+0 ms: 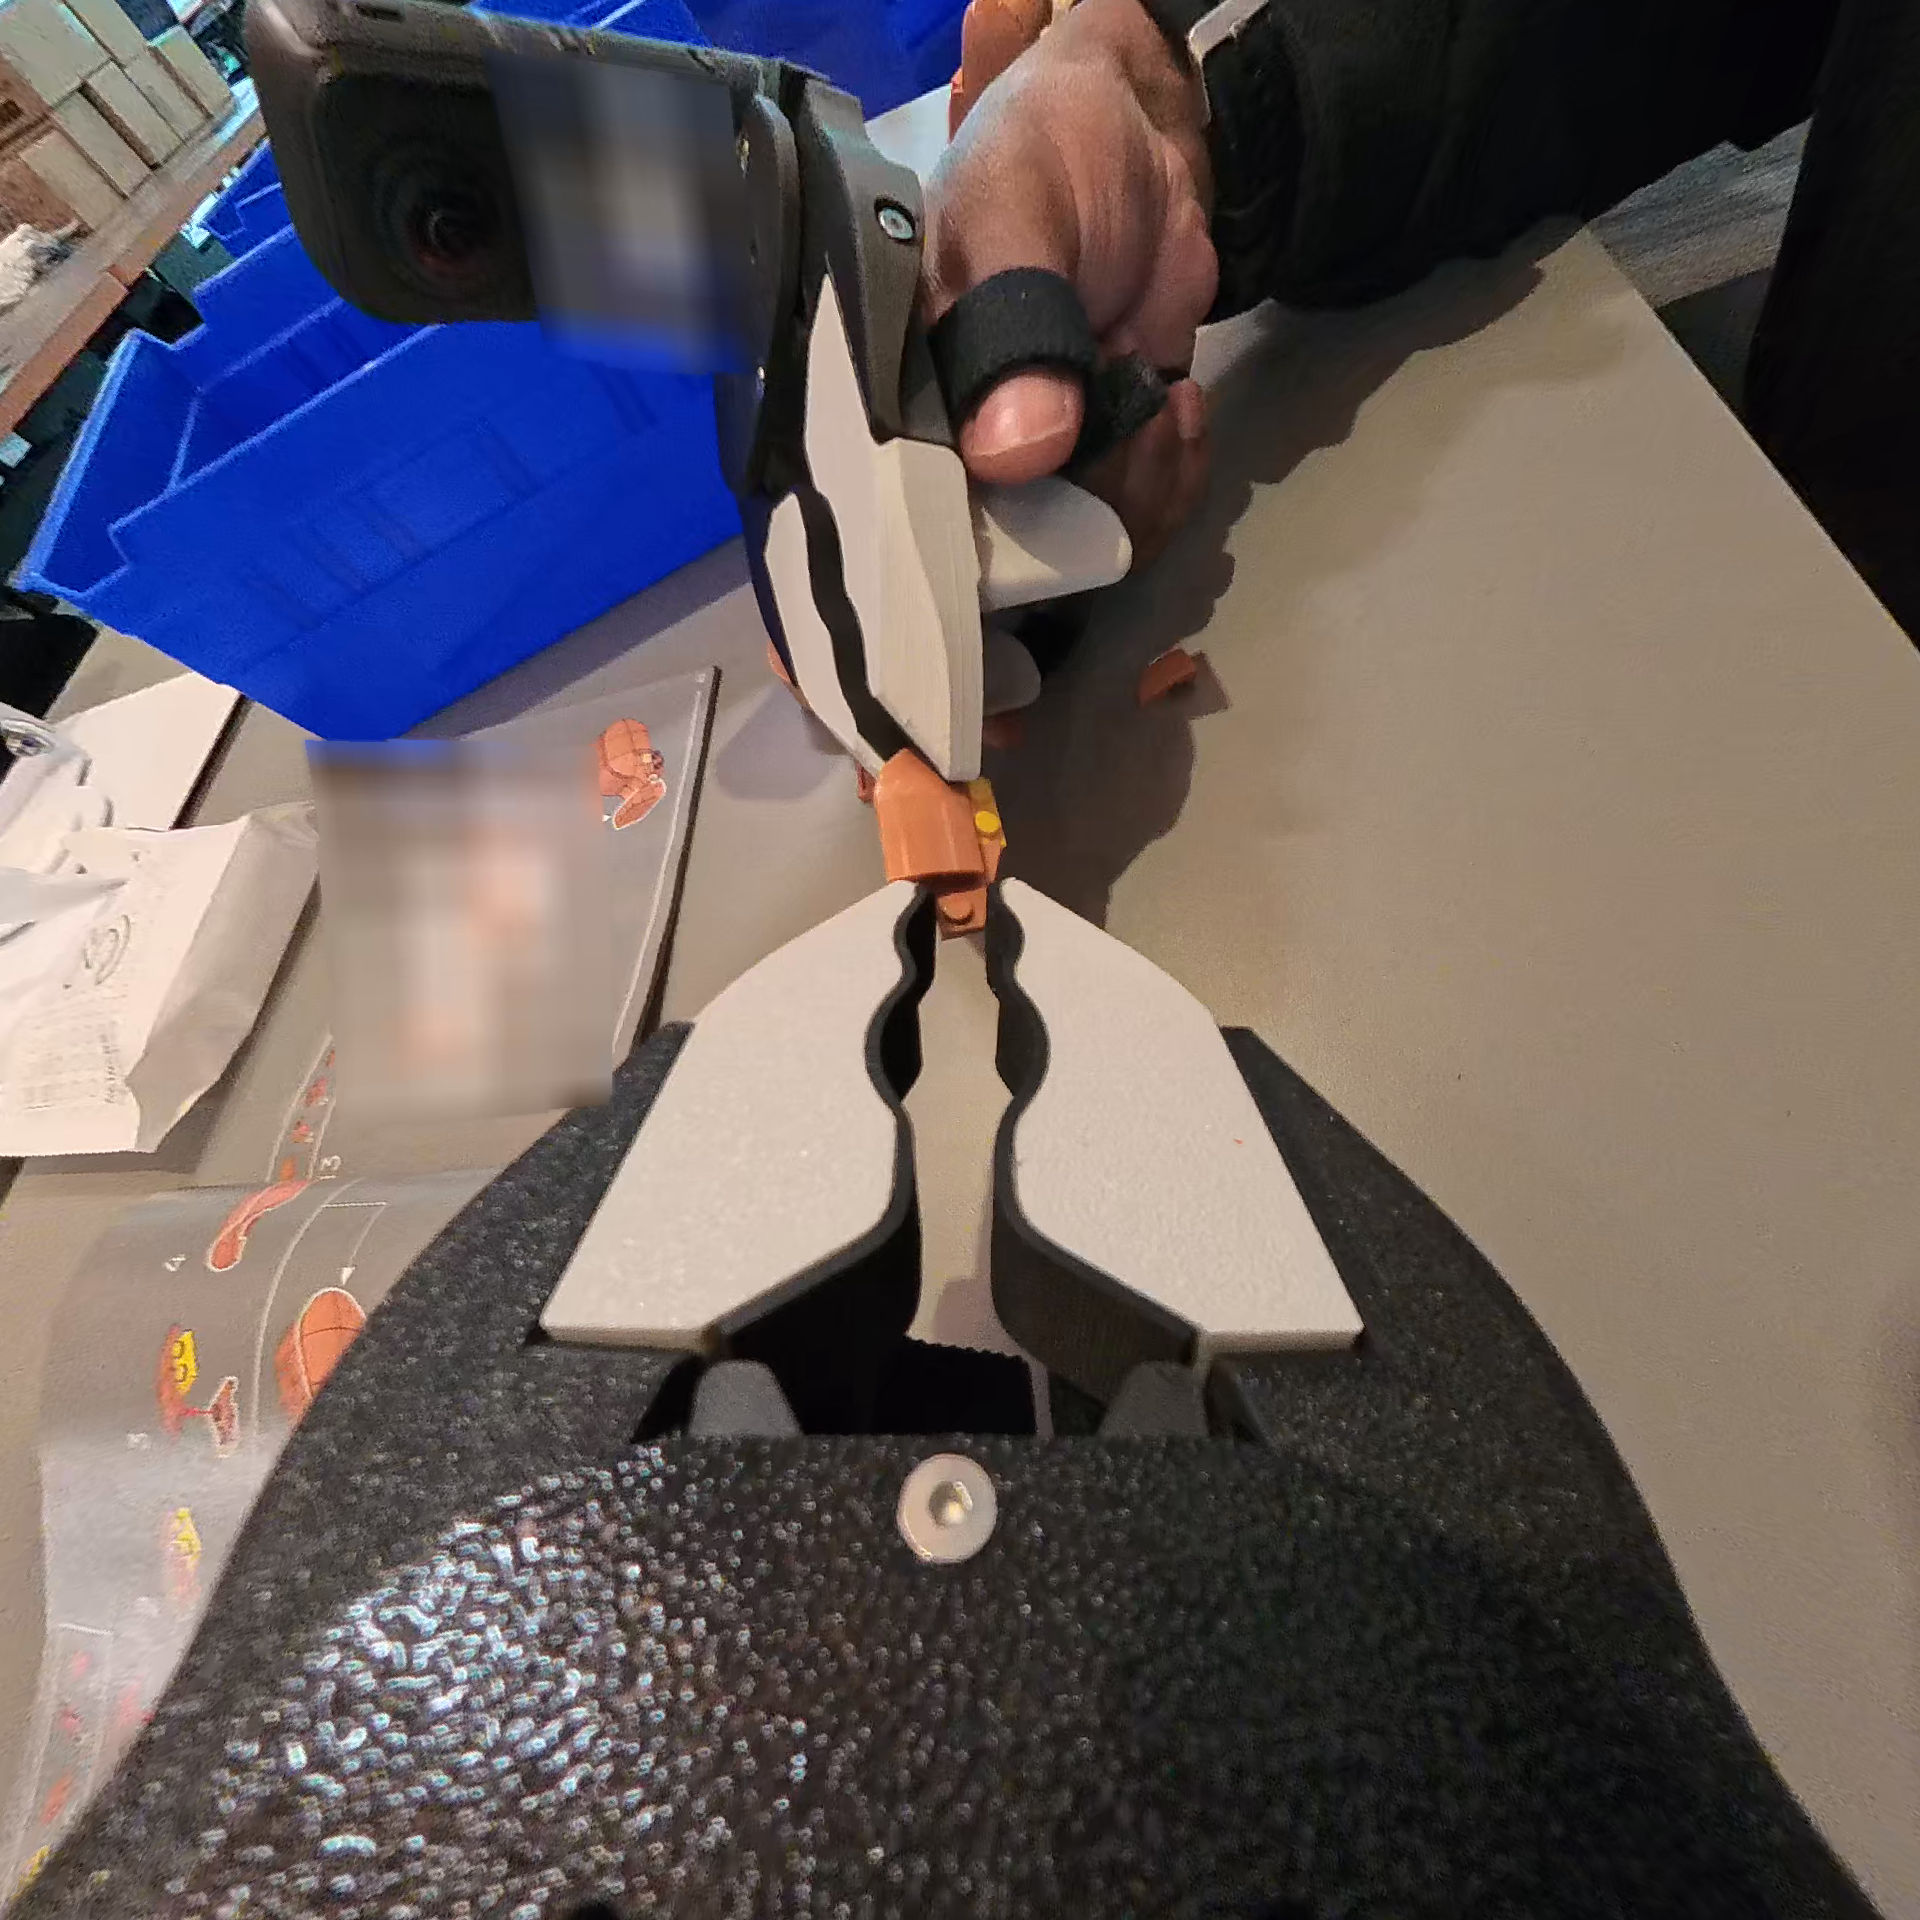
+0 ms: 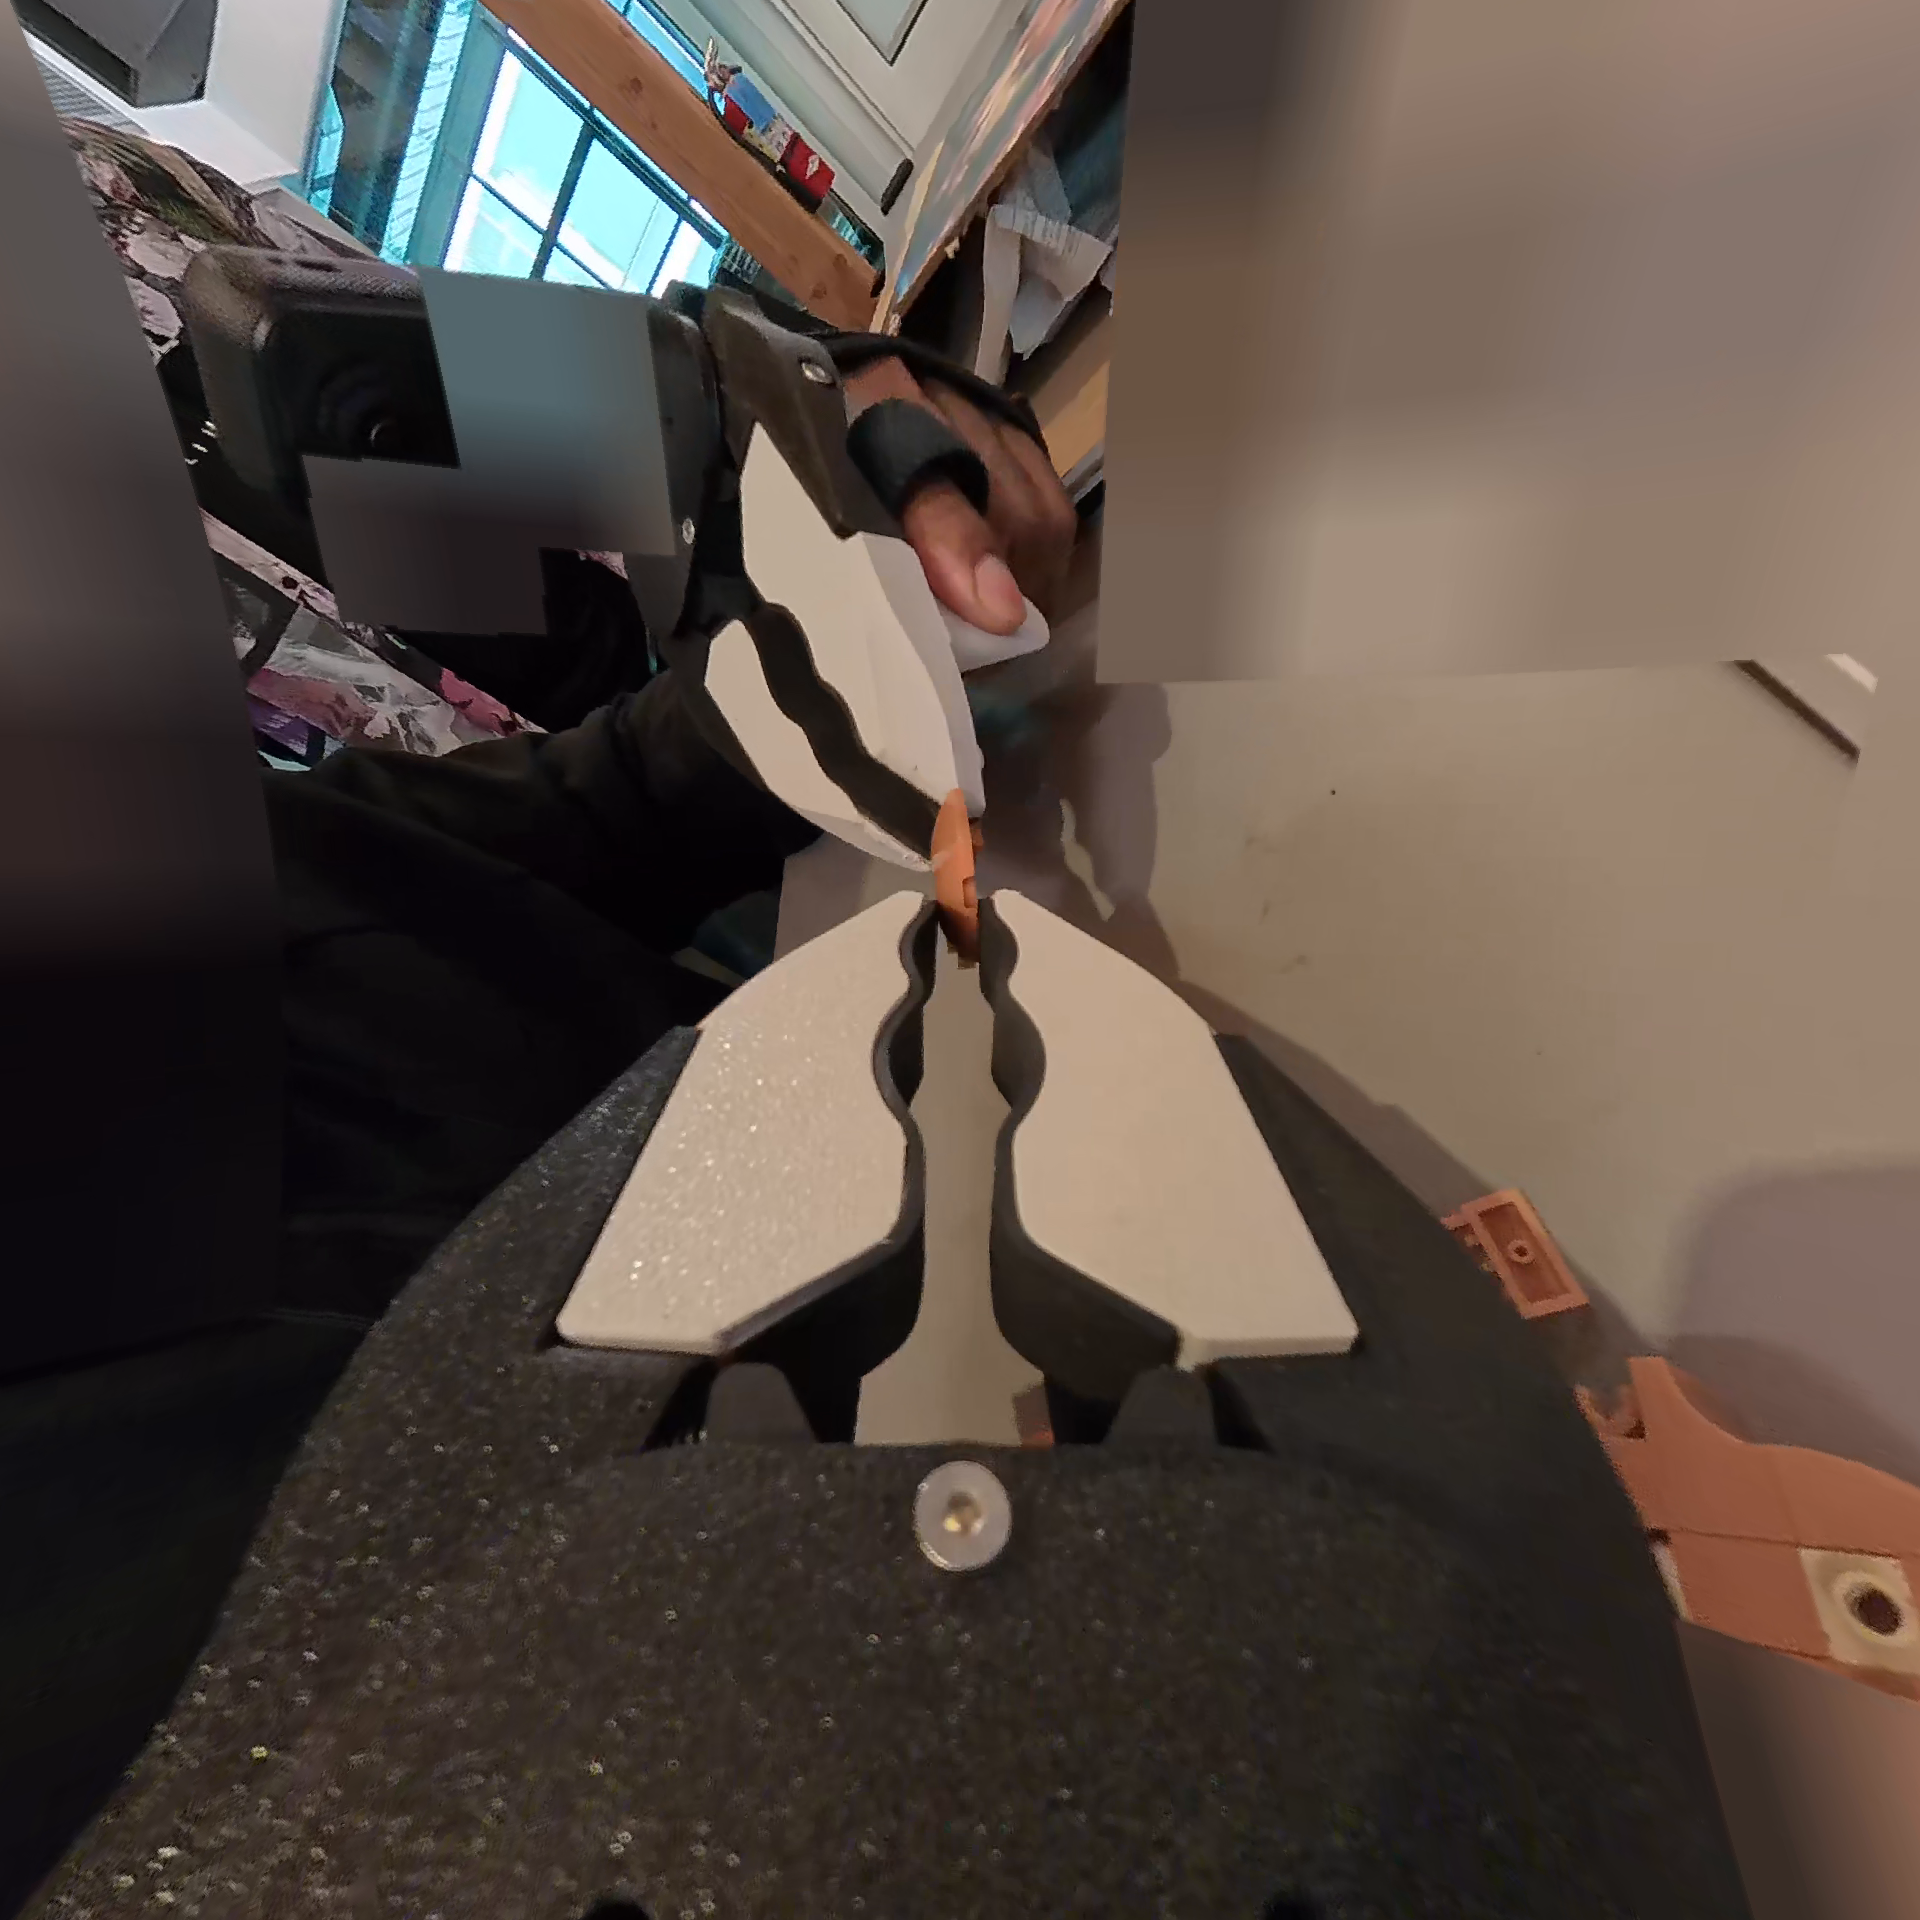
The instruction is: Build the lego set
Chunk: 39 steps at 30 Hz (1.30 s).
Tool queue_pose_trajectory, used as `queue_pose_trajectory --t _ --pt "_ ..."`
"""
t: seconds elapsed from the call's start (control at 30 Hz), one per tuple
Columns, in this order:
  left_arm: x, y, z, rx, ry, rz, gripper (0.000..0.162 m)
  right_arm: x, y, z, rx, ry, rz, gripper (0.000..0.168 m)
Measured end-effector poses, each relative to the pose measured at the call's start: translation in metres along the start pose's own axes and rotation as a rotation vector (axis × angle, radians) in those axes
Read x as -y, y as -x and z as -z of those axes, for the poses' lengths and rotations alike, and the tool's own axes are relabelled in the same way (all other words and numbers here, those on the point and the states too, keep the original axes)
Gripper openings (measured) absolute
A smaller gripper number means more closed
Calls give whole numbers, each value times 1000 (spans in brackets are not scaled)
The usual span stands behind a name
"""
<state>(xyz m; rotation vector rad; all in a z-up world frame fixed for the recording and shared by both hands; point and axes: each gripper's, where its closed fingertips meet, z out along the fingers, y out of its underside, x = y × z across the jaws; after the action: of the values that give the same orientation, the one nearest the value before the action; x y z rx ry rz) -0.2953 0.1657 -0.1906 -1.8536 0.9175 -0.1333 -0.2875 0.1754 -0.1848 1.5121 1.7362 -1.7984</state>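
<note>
We see a small orange-brown lego assembly [image 1: 930, 831] with a yellow stud, above the grey table [image 1: 1455, 831], at twelve o'clock, clamped by both the left gripper [image 1: 951, 909] and right gripper [image 1: 935, 769] fingertips.

We are seeing an orange-brown lego piece [image 1: 928, 831] carrying a yellow stud, light grey fingers [image 1: 769, 1132] lined in black, a pebbled black gripper body [image 1: 935, 1683], blue bins [image 1: 416, 520] along the grey table's [image 1: 1455, 935] far edge, and salmon-pink bricks [image 2: 1745, 1496].
</note>
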Motion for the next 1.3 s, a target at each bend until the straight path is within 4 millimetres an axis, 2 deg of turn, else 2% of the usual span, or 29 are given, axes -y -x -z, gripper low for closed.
queue_pose_trajectory --t 1.0,1.3 --pt "13 -2 2 68 -43 -116 9 1 12 -11 91 -27 -48 8" --pt "19 1 7 83 -89 -116 9 7 18 -11 84 -69 51 7"
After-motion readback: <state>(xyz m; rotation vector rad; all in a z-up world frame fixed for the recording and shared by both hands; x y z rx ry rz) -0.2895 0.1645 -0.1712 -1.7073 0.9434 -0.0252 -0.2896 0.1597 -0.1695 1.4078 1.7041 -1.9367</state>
